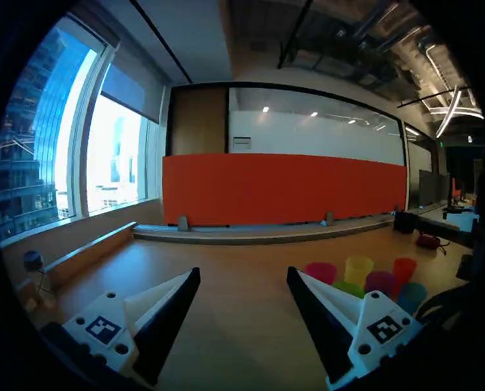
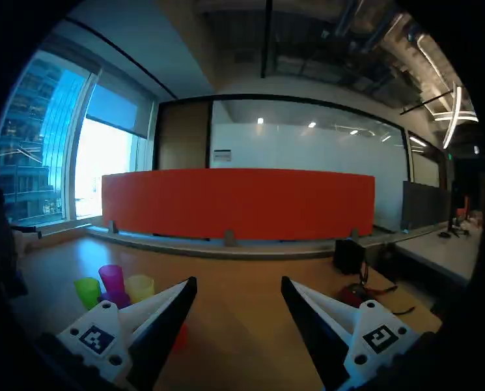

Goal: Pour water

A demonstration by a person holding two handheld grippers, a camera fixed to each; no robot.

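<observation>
Table (image 1: 242,339) under your left gripper (image 1: 243,274): wood, smooth, faint sheen.
Cups (image 1: 359,268) to its right: coloured translucent plastic.
Its fingers (image 1: 138,303): matt plastic.

An office: long wooden desk (image 1: 242,313), orange divider (image 1: 281,189), glass-walled room (image 1: 314,127).

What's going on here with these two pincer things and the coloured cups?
A person holds a left hand-held gripper and a right hand-held gripper, both open and empty, above a light wooden table. A cluster of coloured translucent plastic cups stands on it, untouched. No pouring has begun.
</observation>
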